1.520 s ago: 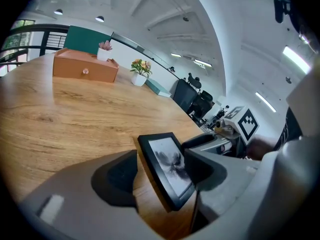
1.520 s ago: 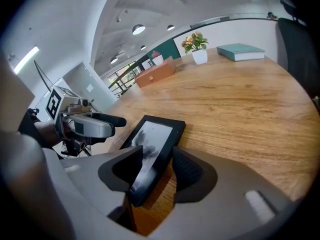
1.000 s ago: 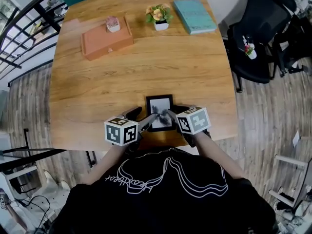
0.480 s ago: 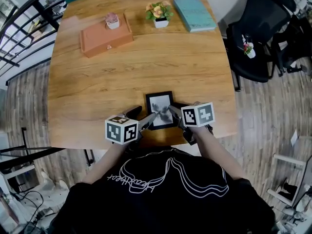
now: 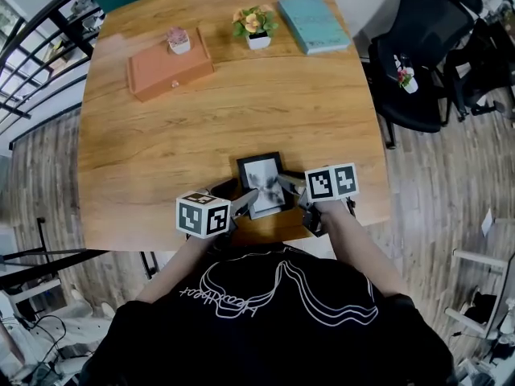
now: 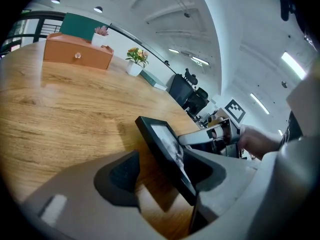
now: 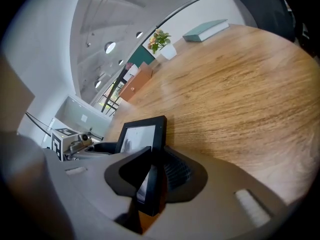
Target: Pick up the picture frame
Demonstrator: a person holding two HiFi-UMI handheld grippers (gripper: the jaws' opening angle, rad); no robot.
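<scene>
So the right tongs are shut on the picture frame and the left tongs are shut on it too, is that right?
Not quite. The right tongs are shut on the picture frame, but the left tongs are open: the left gripper view shows the frame standing between its jaws with a clear gap to one of them.

Head view steeply down over table (image 5: 241,111); both gripper views low, close (shared: picture frame (image 6: 167,141)).
</scene>
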